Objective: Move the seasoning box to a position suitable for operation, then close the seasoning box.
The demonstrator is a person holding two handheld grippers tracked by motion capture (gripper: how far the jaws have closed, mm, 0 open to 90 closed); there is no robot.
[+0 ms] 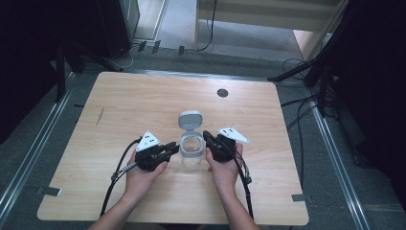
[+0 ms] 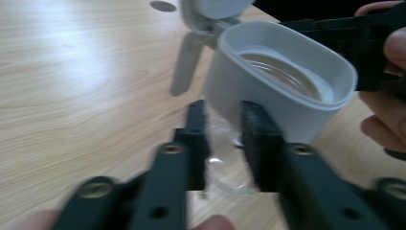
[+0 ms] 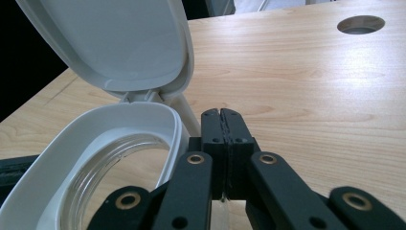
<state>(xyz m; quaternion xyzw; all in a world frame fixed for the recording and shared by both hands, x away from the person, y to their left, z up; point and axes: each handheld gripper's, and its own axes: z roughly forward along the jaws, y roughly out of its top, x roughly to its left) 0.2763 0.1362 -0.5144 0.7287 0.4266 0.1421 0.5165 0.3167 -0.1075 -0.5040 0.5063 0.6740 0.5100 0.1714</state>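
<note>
On the wooden table (image 1: 143, 100) we flank the clear jar (image 1: 192, 152), its hinged lid (image 1: 190, 119) tipped open behind. Our left gripper (image 2: 222, 143), jaws parted, straddles the jar's wall from its left; our right gripper (image 3: 223, 125), jaws pressed together, sits just right of the rim.

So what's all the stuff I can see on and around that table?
Jar: one, clear body with white collar, middle of the table between the grippers.
Lid: one, white, flipped open behind the jar.
Table: one, light wood.
Hole: one, dark, round, far part of the tabletop.
Left gripper: one, black, jaws slightly apart beside the jar.
Right gripper: one, black, jaws together at the jar's other side.
Hands: two, holding the grippers.
</note>
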